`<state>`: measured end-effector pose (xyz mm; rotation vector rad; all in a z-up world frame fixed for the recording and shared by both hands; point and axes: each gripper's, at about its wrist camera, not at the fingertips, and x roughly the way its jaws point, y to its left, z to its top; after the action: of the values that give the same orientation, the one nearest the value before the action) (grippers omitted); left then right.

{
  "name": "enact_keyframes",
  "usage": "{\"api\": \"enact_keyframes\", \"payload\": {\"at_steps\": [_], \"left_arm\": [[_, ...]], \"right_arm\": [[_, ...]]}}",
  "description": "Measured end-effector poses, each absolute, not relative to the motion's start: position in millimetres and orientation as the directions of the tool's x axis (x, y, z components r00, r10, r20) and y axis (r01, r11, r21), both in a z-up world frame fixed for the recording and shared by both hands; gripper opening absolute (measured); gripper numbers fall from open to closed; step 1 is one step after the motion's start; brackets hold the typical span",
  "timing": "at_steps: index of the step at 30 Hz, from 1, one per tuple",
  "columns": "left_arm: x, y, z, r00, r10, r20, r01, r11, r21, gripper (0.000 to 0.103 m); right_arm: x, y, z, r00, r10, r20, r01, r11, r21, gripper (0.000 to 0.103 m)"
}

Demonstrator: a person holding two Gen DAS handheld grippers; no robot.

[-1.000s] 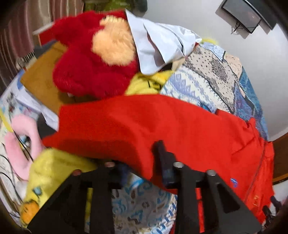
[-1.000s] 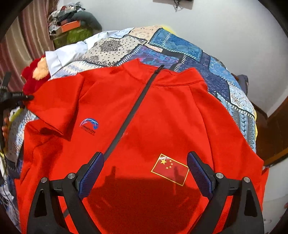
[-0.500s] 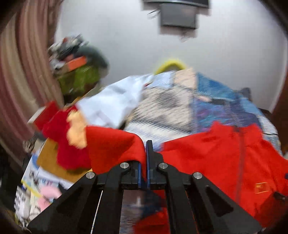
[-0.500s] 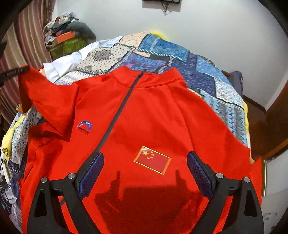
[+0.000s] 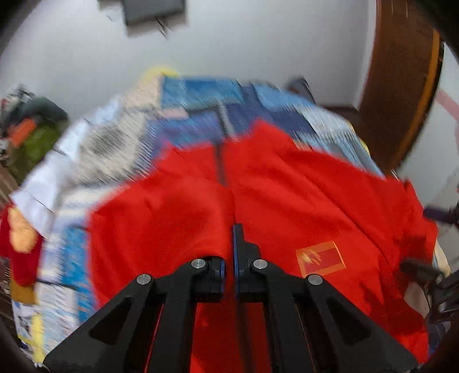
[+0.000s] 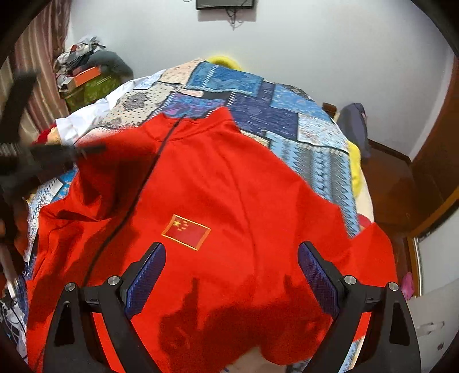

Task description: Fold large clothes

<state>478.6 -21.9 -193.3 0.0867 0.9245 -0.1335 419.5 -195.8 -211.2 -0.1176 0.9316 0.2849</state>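
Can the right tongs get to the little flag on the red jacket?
Probably yes. The right tongs are open just above the red jacket, and the flag patch lies uncovered right ahead of them, with nothing in between.

Left wrist view: close above the red jacket (image 5: 287, 200), angled steeply down along shut fingers (image 5: 243, 252), facing the wall across the patchwork bedspread (image 5: 200, 94), heavily blurred. Right wrist view: similarly steep and near, over the jacket's lower front, sharper. Shared by both: flag patch (image 6: 186, 231), zipper (image 6: 137, 195), bedspread, wall-mounted screen (image 6: 225, 4).
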Motion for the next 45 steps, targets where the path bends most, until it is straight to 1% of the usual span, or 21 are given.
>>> {"api": "enact_keyframes", "payload": {"at_steps": [4, 8, 11, 14, 16, 17, 18, 19, 23, 25, 28, 32, 37, 43, 45], "left_arm": [[476, -51, -233, 0.515, -0.067, -0.854, 0.189, 0.981, 0.037, 0.003], [471, -60, -248, 0.481, -0.059, -0.875, 0.202, 0.978, 0.044, 0.004], [463, -52, -243, 0.472, -0.062, -0.879, 0.211, 0.976, 0.044, 0.013], [452, -39, -225, 0.485, -0.071, -0.871, 0.204, 0.978, 0.034, 0.030], [444, -22, -212, 0.503, -0.090, -0.860, 0.196, 0.981, 0.012, 0.048], [439, -10, -203, 0.517, -0.101, -0.850, 0.187, 0.982, -0.004, 0.052], [434, 3, -195, 0.533, -0.100, -0.840, 0.169, 0.986, -0.010, 0.060], [431, 16, -189, 0.549, -0.092, -0.831, 0.149, 0.989, -0.011, 0.064], [417, 78, -173, 0.585, -0.039, -0.810, 0.062, 0.998, -0.003, 0.065], [410, 116, -174, 0.587, 0.030, -0.809, -0.006, 0.999, 0.033, 0.065], [403, 161, -188, 0.557, 0.084, -0.827, -0.087, 0.995, 0.043, 0.065], [398, 205, -220, 0.492, 0.074, -0.867, -0.138, 0.990, 0.005, 0.065], [395, 217, -255, 0.462, 0.023, -0.887, -0.119, 0.992, -0.037, 0.065], [390, 199, -269, 0.510, 0.081, -0.857, -0.024, 0.997, 0.080, 0.065], [389, 195, -274, 0.517, 0.098, -0.850, -0.001, 0.994, 0.114, 0.065]], "right_arm": [[417, -209, -216, 0.549, 0.185, -0.815, -0.268, 0.963, 0.038, 0.092], [417, -213, -219, 0.539, 0.175, -0.824, -0.254, 0.966, 0.039, 0.092], [415, -208, -218, 0.533, 0.171, -0.828, -0.255, 0.966, 0.035, 0.092], [415, -196, -213, 0.535, 0.184, -0.825, -0.269, 0.962, 0.040, 0.092], [415, -184, -209, 0.534, 0.201, -0.821, -0.289, 0.956, 0.046, 0.092], [415, -177, -206, 0.533, 0.211, -0.819, -0.302, 0.952, 0.049, 0.092], [415, -168, -203, 0.531, 0.222, -0.818, -0.317, 0.947, 0.051, 0.092], [415, -162, -202, 0.530, 0.229, -0.817, -0.327, 0.944, 0.052, 0.092], [418, -114, -193, 0.518, 0.270, -0.812, -0.402, 0.914, 0.048, 0.092], [423, -89, -194, 0.507, 0.284, -0.814, -0.434, 0.900, 0.044, 0.092], [429, -54, -201, 0.481, 0.295, -0.826, -0.471, 0.881, 0.040, 0.092], [445, 4, -226, 0.402, 0.304, -0.864, -0.524, 0.850, 0.054, 0.092], [464, 76, -275, 0.300, 0.269, -0.915, -0.585, 0.810, 0.046, 0.092], [488, 122, -321, 0.312, 0.160, -0.937, -0.592, 0.804, -0.060, 0.092], [496, 135, -336, 0.354, 0.110, -0.929, -0.582, 0.803, -0.127, 0.092]]}}
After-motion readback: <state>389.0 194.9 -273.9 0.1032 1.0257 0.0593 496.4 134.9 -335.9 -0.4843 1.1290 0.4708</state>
